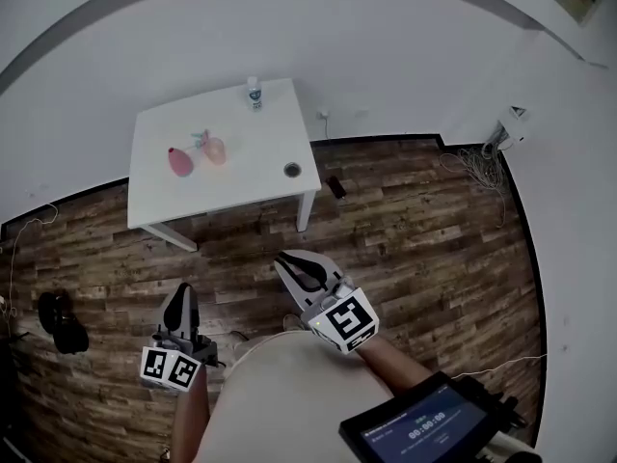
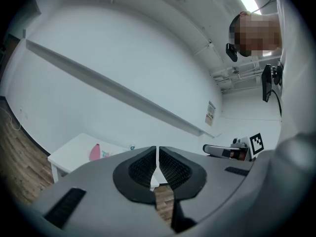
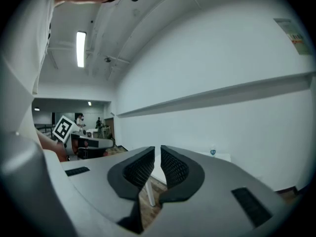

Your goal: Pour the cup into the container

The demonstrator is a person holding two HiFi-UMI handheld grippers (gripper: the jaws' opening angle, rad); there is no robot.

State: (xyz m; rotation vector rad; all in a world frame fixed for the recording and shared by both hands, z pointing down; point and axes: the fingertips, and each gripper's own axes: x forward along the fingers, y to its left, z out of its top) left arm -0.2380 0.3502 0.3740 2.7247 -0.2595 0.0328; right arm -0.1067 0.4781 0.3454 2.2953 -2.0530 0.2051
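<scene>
**White room, plank floor**

A white table stands by white walls on a dark wood-plank floor. A grey rail runs along one wall. A strip light glows on the ceiling. Loose cables lie near the right corner.

The room is lit brightly and evenly by ceiling lamps; the white walls and worktop are shown pale, almost washed out. Strong fisheye bending is seen at the edges, and dark corners are left in both gripper views.
</scene>
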